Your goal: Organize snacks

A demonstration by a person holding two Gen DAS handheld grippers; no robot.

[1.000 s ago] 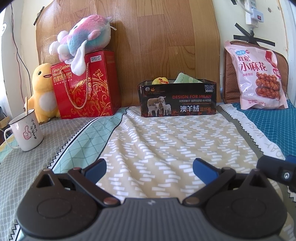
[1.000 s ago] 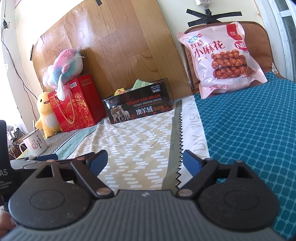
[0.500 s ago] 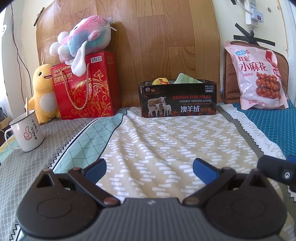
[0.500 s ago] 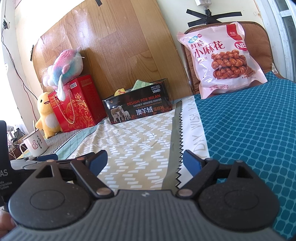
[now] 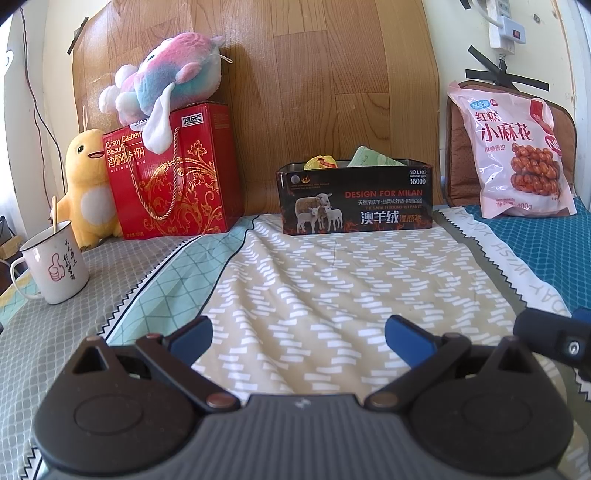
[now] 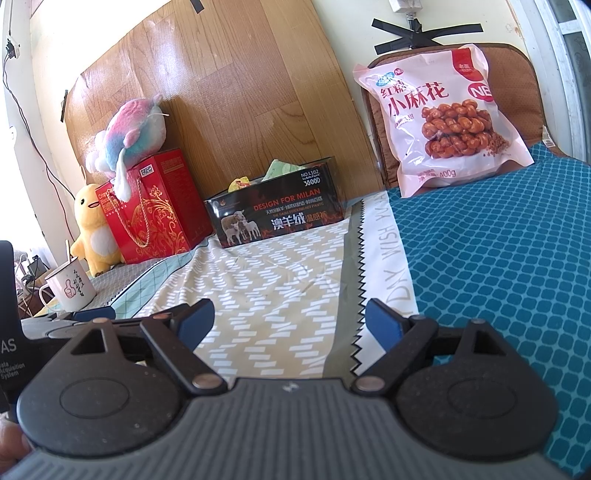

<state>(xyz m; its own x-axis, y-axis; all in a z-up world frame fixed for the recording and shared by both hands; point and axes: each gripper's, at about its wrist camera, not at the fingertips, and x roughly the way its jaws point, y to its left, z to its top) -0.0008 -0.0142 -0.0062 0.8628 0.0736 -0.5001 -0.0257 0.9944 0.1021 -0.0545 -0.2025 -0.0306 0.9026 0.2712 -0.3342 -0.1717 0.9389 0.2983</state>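
I see the black tin against the wood board, long side facing me, with snack packets poking out of its open top. The pink snack bag leans upright well right of the tin, label toward me. My left gripper and right gripper both gape with nothing between their jaws. Only the right view shows a fingertip at its lower left edge.

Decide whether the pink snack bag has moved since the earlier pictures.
No. The snack bag leans on the brown cushion as before, same spot relative to the black tape cross.
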